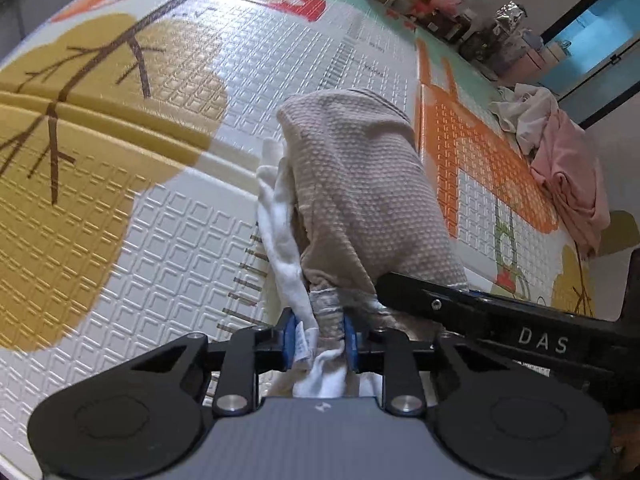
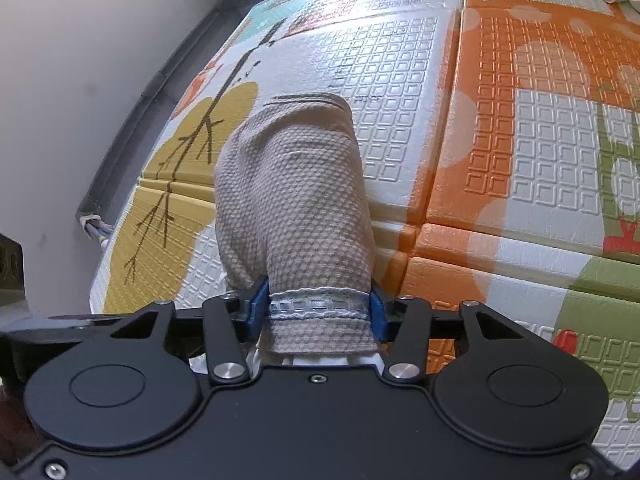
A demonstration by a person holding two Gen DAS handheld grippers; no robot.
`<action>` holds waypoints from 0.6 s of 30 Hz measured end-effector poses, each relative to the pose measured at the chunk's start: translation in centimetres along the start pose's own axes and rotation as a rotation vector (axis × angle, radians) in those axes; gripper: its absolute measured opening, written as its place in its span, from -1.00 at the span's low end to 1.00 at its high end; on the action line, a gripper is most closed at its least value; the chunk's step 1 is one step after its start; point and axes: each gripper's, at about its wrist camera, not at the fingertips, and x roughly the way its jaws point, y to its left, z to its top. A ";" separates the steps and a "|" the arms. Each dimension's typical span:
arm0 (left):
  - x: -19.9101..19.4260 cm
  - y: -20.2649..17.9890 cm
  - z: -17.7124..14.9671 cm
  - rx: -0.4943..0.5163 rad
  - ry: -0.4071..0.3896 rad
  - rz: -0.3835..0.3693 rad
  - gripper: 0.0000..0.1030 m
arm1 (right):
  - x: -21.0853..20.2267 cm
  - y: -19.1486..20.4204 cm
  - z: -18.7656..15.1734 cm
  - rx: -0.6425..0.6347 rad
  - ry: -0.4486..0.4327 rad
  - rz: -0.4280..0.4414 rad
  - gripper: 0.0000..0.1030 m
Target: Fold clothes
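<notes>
Beige waffle-knit cloth (image 1: 360, 184) hangs between both grippers, held by one edge over a patterned foam play mat (image 1: 168, 240). The left gripper (image 1: 320, 340) has its blue pads pressed together on a bunched part of that edge, along with a strip of white fabric (image 1: 280, 232) that trails down the left side of the beige piece. A small white label sits against the left pad. In the right wrist view the right gripper (image 2: 320, 312) is clamped on the same cloth (image 2: 296, 200) at a hem trimmed with pale blue stitching, the blue pads (image 2: 258, 304) pinching it from either side; a bit of white fabric shows under the hem, close to the gripper body.

The cloth drapes away from both grippers and its far end rests on the mat, near the seam where the white panel meets the orange one. From the left wrist view, the black frame of the right gripper (image 1: 480, 312) reaches in from the right, just beside the held edge.

At the mat's far right edge lies a heap of pink and white clothes (image 1: 560, 160), well apart from the held cloth. Beyond it, along the wall, stands a jumble of packets and containers (image 1: 440, 0), perhaps snacks or toiletries; they are too blurred to tell.
</notes>
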 end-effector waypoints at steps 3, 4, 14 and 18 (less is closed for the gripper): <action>-1.0 0.0 0.2 0.010 -0.026 0.017 -0.52 | -0.4 0.7 0.2 -0.014 -0.012 0.006 -0.15; -1.4 0.2 0.3 0.007 -0.037 0.023 -0.52 | -0.5 1.0 0.3 -0.021 -0.018 0.010 -0.15; -5.8 2.0 1.9 -0.026 -0.150 0.086 -0.52 | -0.5 5.0 2.8 -0.055 -0.055 0.084 -0.16; -7.6 2.9 2.6 -0.042 -0.194 0.111 -0.52 | 0.5 7.7 4.3 -0.081 -0.060 0.115 -0.16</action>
